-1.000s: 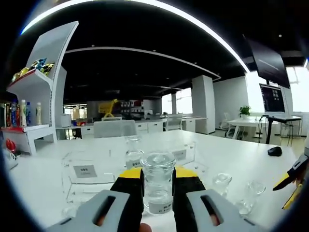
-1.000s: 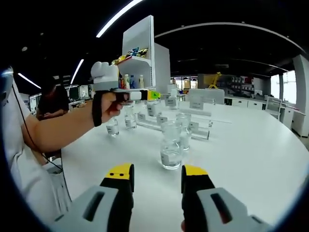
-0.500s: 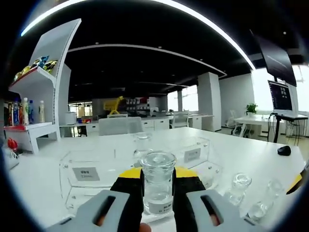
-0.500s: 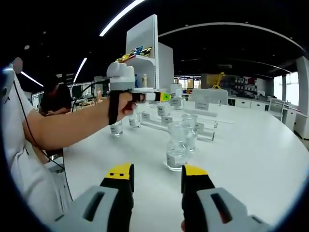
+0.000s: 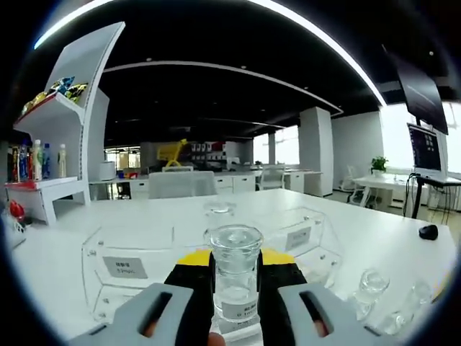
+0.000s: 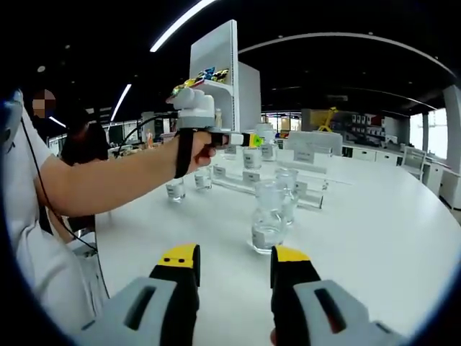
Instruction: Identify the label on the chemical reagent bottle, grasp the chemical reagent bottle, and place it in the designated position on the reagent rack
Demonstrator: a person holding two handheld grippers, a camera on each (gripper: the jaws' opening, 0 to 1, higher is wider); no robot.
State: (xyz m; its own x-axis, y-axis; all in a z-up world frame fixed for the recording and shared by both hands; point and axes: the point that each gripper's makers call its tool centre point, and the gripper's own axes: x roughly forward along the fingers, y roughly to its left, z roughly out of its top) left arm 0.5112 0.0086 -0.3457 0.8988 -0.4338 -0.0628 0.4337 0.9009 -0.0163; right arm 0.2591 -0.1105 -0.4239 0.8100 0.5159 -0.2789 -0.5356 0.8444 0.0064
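My left gripper (image 5: 235,268) is shut on a clear glass reagent bottle (image 5: 235,277) with a small white label low on its front. It is held upright just before the clear acrylic reagent rack (image 5: 126,249), which carries white label cards; another bottle (image 5: 218,212) stands in the rack. In the right gripper view a person's hand carries the left gripper (image 6: 241,140) above the table near the rack (image 6: 306,180). My right gripper (image 6: 234,259) is open above the white table (image 6: 374,238), with nothing between its jaws. Two labelled bottles (image 6: 268,225) stand ahead of it.
Two small bottles (image 5: 370,285) stand on the table right of the rack. Two more (image 6: 175,189) sit under the person's arm (image 6: 101,191). A white shelf unit (image 5: 65,130) with drinks rises at the left. Office desks and a monitor (image 5: 425,148) lie beyond.
The left gripper has carried its bottle closer to the rack, which looms larger in its view. In the right gripper view the arm has moved right. The right gripper stays open.
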